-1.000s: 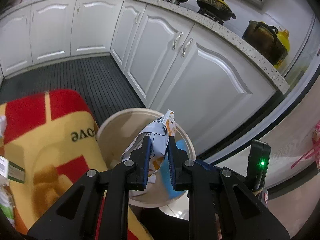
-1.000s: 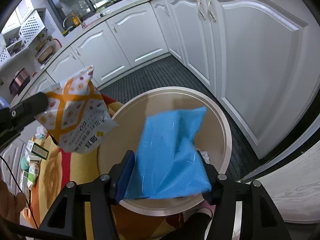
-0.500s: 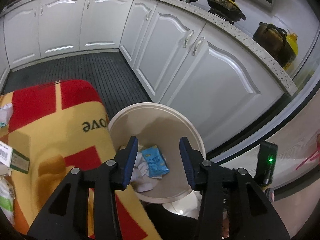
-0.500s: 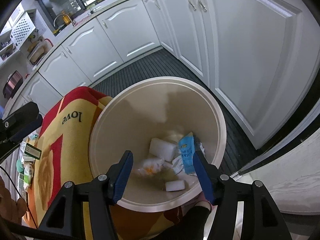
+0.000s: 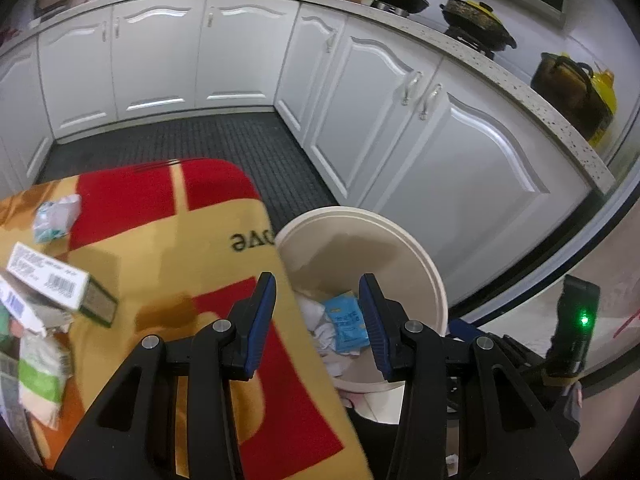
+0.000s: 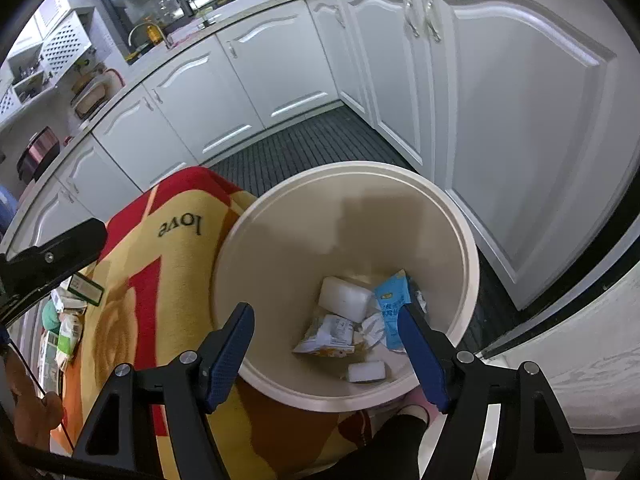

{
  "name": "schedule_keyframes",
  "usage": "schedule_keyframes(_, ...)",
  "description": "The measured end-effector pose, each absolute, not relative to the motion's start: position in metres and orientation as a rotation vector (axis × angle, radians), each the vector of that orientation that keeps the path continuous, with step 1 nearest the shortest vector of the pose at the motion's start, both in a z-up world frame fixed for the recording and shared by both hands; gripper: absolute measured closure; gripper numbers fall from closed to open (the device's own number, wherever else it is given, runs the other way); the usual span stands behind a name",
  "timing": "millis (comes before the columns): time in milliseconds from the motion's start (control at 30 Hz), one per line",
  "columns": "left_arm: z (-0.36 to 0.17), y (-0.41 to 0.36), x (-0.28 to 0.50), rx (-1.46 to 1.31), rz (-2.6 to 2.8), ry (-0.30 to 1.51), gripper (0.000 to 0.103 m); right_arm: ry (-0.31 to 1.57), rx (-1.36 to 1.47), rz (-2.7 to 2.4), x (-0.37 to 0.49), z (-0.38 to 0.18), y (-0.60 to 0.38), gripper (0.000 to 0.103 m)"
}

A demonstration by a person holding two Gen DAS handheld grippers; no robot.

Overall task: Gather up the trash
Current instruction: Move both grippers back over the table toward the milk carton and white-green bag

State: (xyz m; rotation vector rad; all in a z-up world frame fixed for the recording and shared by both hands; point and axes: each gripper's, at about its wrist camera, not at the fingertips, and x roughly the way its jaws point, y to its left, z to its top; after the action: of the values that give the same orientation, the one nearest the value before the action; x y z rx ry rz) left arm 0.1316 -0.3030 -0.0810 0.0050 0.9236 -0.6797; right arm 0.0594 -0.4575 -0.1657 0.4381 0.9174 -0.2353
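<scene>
White kitchen cabinets ring the cream bin (image 6: 474, 264), where dropped wrappers lie. Both hand-held grippers, left (image 5: 316, 320) and right (image 6: 326, 354), gape empty, the right's jaws just widening. Next, swing toward the litter (image 5: 44, 284) on the bench (image 5: 168, 248).

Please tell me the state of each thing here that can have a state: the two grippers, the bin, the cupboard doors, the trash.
Left gripper: open, holds nothing.
Right gripper: open, its jaws just opened further, holds nothing.
Bin: no lid, partly filled.
Blue packet: lying in the bin.
Cupboard doors: closed.
White box: lying on the blanket.
</scene>
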Motion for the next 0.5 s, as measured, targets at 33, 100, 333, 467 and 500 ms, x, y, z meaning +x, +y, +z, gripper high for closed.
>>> schedule_keyframes(33,-0.081,-0.3,0.131,0.005,-0.673,0.921,0.062,0.915,0.436,-0.234,0.058,-0.165,-0.456,0.031)
schedule_keyframes(100,-0.079,-0.293,0.131,0.011,-0.651,0.91,0.062,0.91,0.429,-0.229,0.058,-0.162,-0.452,0.031)
schedule_keyframes(333,-0.077,-0.262,0.127,0.02,-0.591,0.901,0.062,0.889,0.388,-0.209,0.059,-0.148,-0.429,0.031)
schedule_keyframes(467,-0.077,-0.24,0.125,0.009,-0.561,0.898,0.058,0.873,0.362,-0.2,0.06,-0.139,-0.415,0.031)
schedule_keyframes(500,-0.076,-0.235,0.125,0.004,-0.555,0.896,0.054,0.868,0.354,-0.197,0.06,-0.137,-0.412,0.031)
